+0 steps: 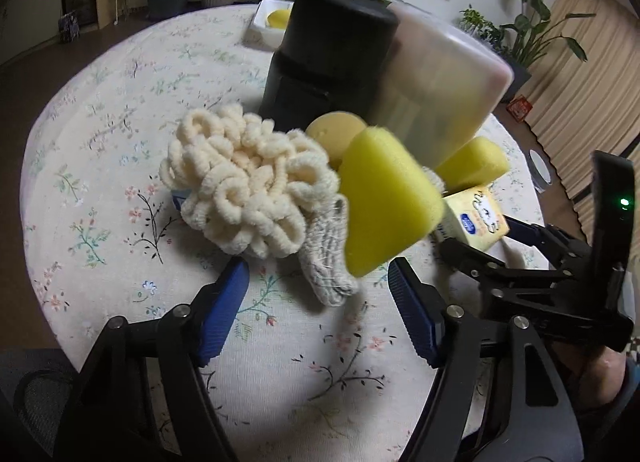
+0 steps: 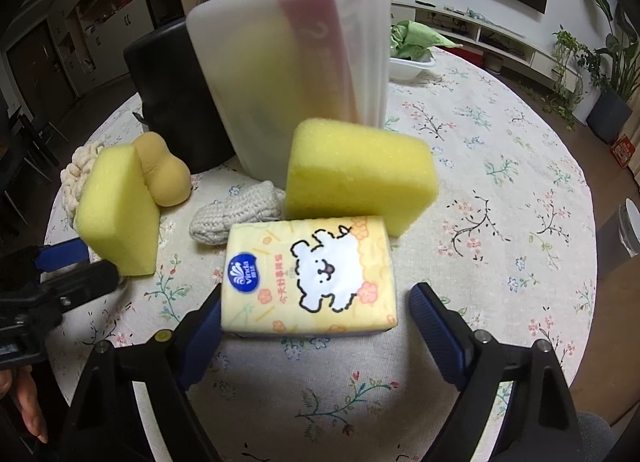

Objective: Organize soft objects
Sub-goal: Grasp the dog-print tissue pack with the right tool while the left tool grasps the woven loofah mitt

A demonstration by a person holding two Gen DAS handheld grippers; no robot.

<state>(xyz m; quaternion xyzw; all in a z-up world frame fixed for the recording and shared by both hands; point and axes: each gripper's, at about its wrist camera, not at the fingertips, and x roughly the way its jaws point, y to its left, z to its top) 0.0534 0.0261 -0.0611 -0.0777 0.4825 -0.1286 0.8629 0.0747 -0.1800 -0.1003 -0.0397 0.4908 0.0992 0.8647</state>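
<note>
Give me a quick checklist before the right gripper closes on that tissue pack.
1. Right gripper open: ok.
2. Tissue pack between its fingers: ok.
3. Pack clear of the yellow sponge behind it: cannot tell; they look touching.
4. Left gripper open and holding nothing: ok.
5. Left gripper out of the right one's path: ok, off to the side.
6. Destination container identified: cannot tell.

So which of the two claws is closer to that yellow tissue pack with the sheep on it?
Right. The tissue pack sits between the right gripper's open fingers; the left gripper is off to its left, by the sponge.
</note>
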